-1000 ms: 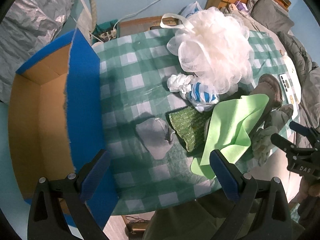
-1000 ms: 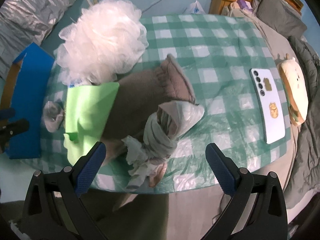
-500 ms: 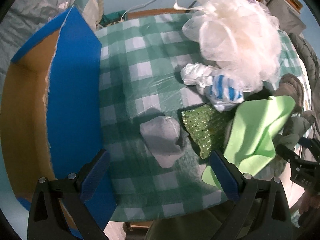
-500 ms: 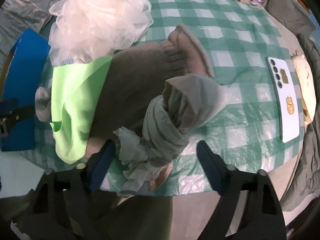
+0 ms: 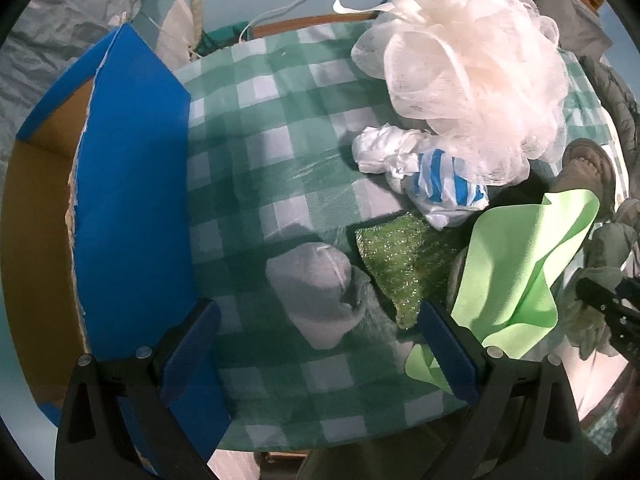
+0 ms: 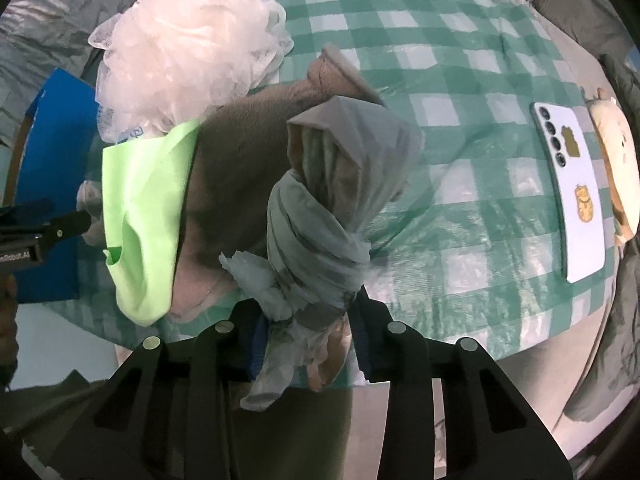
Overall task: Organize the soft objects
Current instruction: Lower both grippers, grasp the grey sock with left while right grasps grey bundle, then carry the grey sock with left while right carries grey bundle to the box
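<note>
My left gripper (image 5: 316, 344) is open, its jaws on either side of a rolled grey sock (image 5: 316, 292) on the checked tablecloth (image 5: 260, 168). Beside the sock lie a glittery green sponge (image 5: 396, 268), a light green cloth (image 5: 520, 272), a blue-striped white plastic bag (image 5: 436, 188) and a big white mesh pouf (image 5: 472, 80). My right gripper (image 6: 308, 340) is shut on a knotted grey-green plastic bag (image 6: 320, 220), which rests against a brown fleece item (image 6: 248, 160). The green cloth (image 6: 148, 208) and the pouf (image 6: 188, 44) also show in the right wrist view.
An open cardboard box with blue sides (image 5: 128, 184) stands at the table's left edge. A white phone (image 6: 568, 188) and a plush toy (image 6: 612, 168) lie at the right. Grey bedding (image 5: 616, 92) borders the table on the right. The front table edge is close below both grippers.
My right gripper has moved in and closed on the knotted plastic bag. My left gripper has moved forward, bringing its open jaws around the grey sock.
</note>
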Action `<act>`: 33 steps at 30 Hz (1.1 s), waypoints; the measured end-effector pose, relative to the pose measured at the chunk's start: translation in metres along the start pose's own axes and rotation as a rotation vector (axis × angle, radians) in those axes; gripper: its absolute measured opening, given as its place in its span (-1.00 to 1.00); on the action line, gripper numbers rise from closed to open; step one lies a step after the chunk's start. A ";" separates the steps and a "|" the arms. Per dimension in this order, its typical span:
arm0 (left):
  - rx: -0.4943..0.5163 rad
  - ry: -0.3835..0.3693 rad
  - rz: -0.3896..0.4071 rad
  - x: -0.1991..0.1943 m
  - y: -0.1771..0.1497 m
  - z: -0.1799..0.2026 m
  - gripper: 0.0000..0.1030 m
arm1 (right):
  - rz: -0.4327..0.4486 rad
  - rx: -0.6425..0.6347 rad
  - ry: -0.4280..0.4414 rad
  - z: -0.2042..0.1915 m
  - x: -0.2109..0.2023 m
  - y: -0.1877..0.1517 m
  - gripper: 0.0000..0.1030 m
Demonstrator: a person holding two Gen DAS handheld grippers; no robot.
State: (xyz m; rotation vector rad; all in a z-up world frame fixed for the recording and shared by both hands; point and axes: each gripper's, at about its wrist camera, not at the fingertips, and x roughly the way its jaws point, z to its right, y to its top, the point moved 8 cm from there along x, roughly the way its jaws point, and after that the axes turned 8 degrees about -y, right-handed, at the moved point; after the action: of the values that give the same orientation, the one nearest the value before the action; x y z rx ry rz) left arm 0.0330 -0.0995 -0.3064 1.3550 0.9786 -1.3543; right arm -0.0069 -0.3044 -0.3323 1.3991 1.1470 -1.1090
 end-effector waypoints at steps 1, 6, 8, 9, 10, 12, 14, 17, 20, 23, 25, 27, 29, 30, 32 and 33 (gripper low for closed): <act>0.005 0.017 -0.002 0.002 0.000 0.000 0.95 | 0.000 -0.002 -0.001 0.001 -0.002 -0.001 -0.32; -0.027 0.020 -0.034 0.018 -0.001 -0.004 0.95 | 0.015 -0.007 -0.001 0.005 -0.015 0.002 -0.32; -0.028 0.023 -0.040 0.022 -0.001 -0.005 0.94 | 0.024 -0.007 -0.001 0.009 -0.025 0.006 -0.32; -0.025 0.018 -0.040 0.025 -0.001 -0.004 0.94 | 0.028 -0.007 0.000 0.008 -0.027 0.003 -0.32; -0.021 0.019 -0.039 0.026 0.000 -0.003 0.92 | 0.033 -0.007 -0.001 0.009 -0.030 0.004 -0.32; -0.015 0.028 -0.049 0.031 0.000 -0.005 0.68 | 0.039 -0.008 -0.001 0.007 -0.032 0.001 -0.32; -0.015 0.029 -0.075 0.038 -0.001 -0.007 0.34 | 0.049 -0.010 -0.003 0.004 -0.038 0.001 -0.32; -0.031 0.040 -0.093 0.044 -0.003 -0.012 0.04 | 0.059 -0.017 -0.003 -0.004 -0.044 0.000 -0.32; -0.049 0.022 -0.070 0.040 -0.004 -0.016 -0.28 | 0.072 -0.032 -0.011 -0.011 -0.050 -0.001 -0.32; -0.049 0.013 -0.054 0.035 -0.008 -0.020 -0.42 | 0.083 -0.046 -0.017 -0.016 -0.057 -0.001 -0.32; -0.044 0.003 -0.039 0.030 -0.004 -0.024 -0.43 | 0.089 -0.052 -0.016 -0.019 -0.058 0.001 -0.32; -0.035 -0.002 -0.024 0.024 -0.004 -0.026 -0.44 | 0.093 -0.056 -0.014 -0.022 -0.060 0.003 -0.32; -0.027 -0.004 -0.009 0.016 -0.004 -0.027 -0.44 | 0.098 -0.059 -0.013 -0.025 -0.063 0.004 -0.32; -0.025 -0.009 0.001 0.011 -0.004 -0.026 -0.44 | 0.099 -0.060 -0.013 -0.026 -0.063 0.005 -0.32; -0.028 -0.015 0.013 -0.002 -0.008 -0.021 -0.44 | 0.102 -0.059 -0.011 -0.027 -0.066 0.007 -0.32; -0.032 -0.024 0.023 -0.009 -0.009 -0.020 -0.44 | 0.105 -0.060 -0.009 -0.027 -0.066 0.009 -0.32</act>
State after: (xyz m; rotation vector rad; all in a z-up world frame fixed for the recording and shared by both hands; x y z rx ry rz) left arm 0.0287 -0.0777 -0.2997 1.3201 0.9616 -1.3292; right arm -0.0059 -0.2844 -0.2628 1.3902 1.0794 -0.9984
